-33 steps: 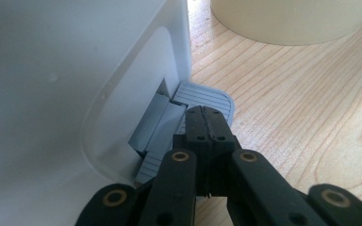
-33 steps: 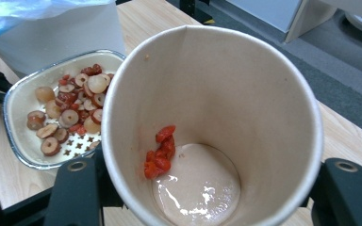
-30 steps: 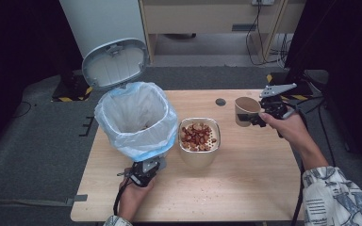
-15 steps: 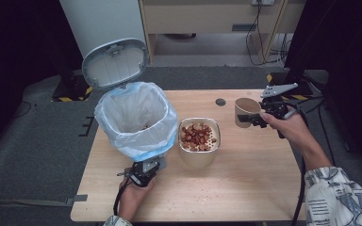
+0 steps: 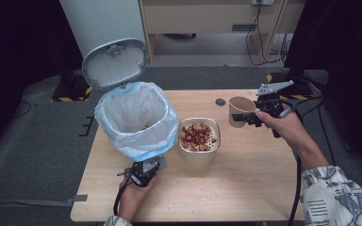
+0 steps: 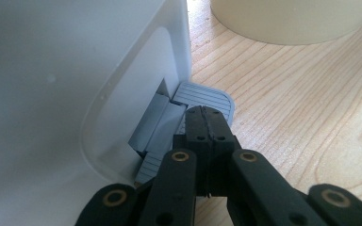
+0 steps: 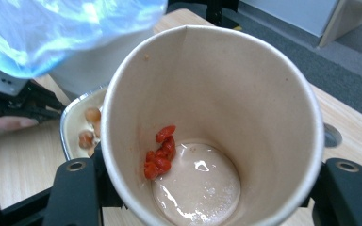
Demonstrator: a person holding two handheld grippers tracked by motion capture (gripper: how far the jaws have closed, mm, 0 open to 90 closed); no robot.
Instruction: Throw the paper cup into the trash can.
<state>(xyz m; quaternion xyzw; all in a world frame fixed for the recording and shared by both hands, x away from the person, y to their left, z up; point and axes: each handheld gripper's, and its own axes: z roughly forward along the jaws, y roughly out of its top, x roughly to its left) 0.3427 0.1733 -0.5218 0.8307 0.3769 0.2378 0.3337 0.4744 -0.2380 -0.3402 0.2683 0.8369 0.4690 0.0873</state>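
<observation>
Left gripper [image 6: 206,123], jaws pressed together, bears on the bin's pedal [image 6: 206,95], lower centre of frame; lid [image 5: 114,62] stands open. Right gripper [image 5: 253,116] pinches the paper cup [image 5: 238,111], right of centre, tilted, dregs inside. Advice: keep the pedal down and carry the cup over the bag [image 5: 136,117] before tipping further.

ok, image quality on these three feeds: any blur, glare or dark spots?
High view: wooden table evenly lit, surroundings nearly black, slightly soft. Left gripper view: pedal and wood grain sharp, white bin wall washed out, near links soft. Right gripper view: paper cup sharp, glare on the liquid, blue bag blurred.
</observation>
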